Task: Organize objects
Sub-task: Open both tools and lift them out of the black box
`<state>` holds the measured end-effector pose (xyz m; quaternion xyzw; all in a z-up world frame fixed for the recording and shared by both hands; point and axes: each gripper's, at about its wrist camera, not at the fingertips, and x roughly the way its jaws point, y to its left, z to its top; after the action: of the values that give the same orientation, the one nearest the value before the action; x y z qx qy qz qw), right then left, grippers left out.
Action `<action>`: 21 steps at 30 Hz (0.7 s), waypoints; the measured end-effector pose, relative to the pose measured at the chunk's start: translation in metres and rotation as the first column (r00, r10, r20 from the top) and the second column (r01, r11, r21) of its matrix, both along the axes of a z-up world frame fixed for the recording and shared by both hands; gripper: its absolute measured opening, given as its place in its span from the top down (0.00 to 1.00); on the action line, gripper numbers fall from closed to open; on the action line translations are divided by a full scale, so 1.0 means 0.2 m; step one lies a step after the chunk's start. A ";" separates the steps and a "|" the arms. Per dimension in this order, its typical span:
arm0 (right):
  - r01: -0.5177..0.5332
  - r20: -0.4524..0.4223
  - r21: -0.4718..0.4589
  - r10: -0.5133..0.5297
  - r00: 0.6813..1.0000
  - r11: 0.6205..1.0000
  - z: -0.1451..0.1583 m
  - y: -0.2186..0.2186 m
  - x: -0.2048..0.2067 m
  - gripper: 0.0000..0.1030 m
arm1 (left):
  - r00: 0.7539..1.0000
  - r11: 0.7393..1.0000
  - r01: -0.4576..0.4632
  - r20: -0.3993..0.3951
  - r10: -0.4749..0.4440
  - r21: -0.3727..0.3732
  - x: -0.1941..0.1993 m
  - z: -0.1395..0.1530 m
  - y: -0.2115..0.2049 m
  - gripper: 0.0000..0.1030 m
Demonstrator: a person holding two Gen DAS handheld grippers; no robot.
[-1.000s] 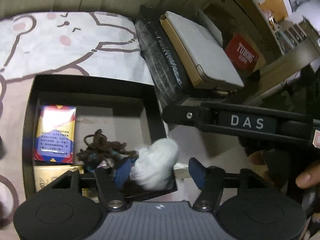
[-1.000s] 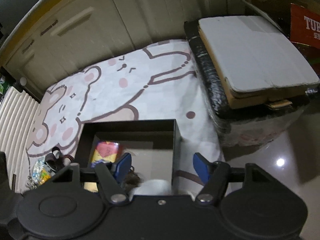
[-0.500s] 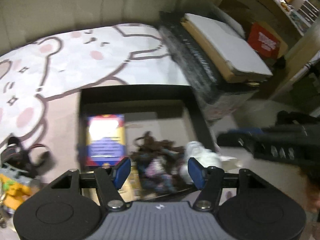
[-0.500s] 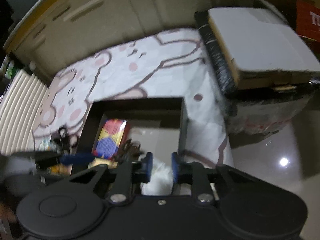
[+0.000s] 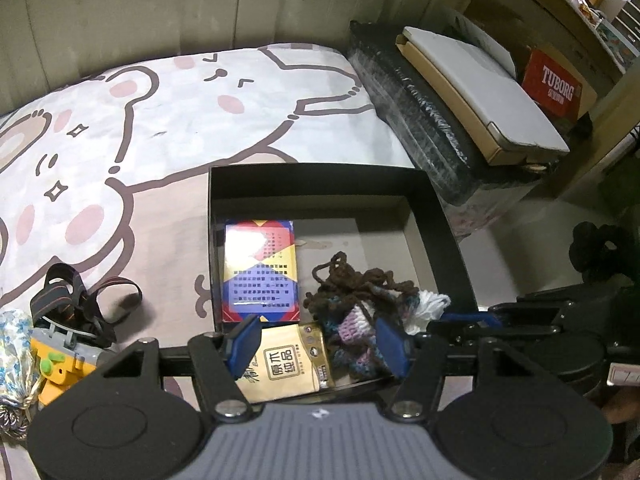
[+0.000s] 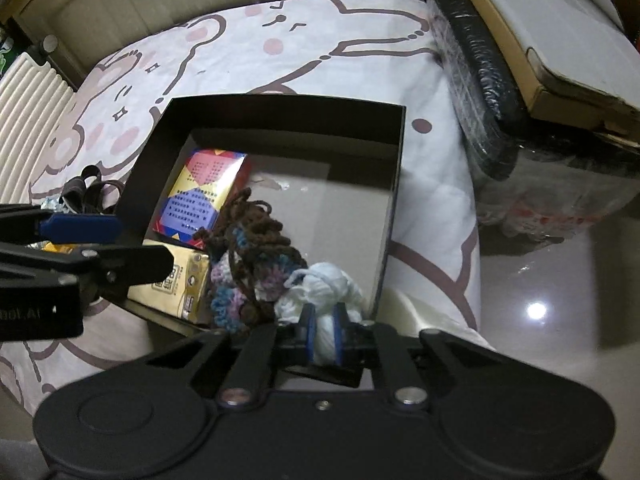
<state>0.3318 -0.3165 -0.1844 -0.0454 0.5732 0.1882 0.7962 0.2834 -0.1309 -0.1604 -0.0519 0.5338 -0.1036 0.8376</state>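
cartoon-bear sheet covers the bed, and the black box sits on it as your landmark. your right gripper hangs over the box's near right corner with its jaws drawn in close and the white yarn between the pads; it looks like a pinch on a loose strand, so if you mean to shift the ball, lift slowly and watch that the whole ball comes, not one loop. the crochet piece lies touching the yarn inside the box, brown strands over it, and may snag and ride along. your left gripper hovers at the box's near edge with its jaws spread and nothing between them, above the gold pack; keep it low and ready to pin the crochet down. the blue card pack lies in the box's left part, well clear. outside the box's left wall wait a strap, a yellow toy and a foil bag, likely next to go in. right of the box a wrapped bundle with a carton on top crowds that side, so bring your right hand away toward you.
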 end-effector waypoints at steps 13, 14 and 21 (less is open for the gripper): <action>0.117 0.161 0.125 -0.137 0.977 0.985 0.28 -0.10 -0.16 0.79 | 0.998 0.997 0.023 0.059 -0.027 0.080 -0.10 0.10 -0.03 0.38; 0.123 0.173 0.126 -0.144 0.974 0.984 0.29 -0.11 -0.18 0.75 | 0.998 0.996 0.024 0.062 -0.029 0.085 -0.11 0.11 -0.03 0.37; 0.192 0.223 0.122 -0.216 0.951 0.974 0.34 -0.15 -0.28 0.44 | 0.996 0.992 -0.013 0.085 0.003 0.123 -0.19 0.16 0.00 0.20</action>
<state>0.2762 -0.3463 -0.1169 0.0317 0.4667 0.1264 0.8747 0.2453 -0.1309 -0.1279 0.0022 0.5031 -0.0692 0.8614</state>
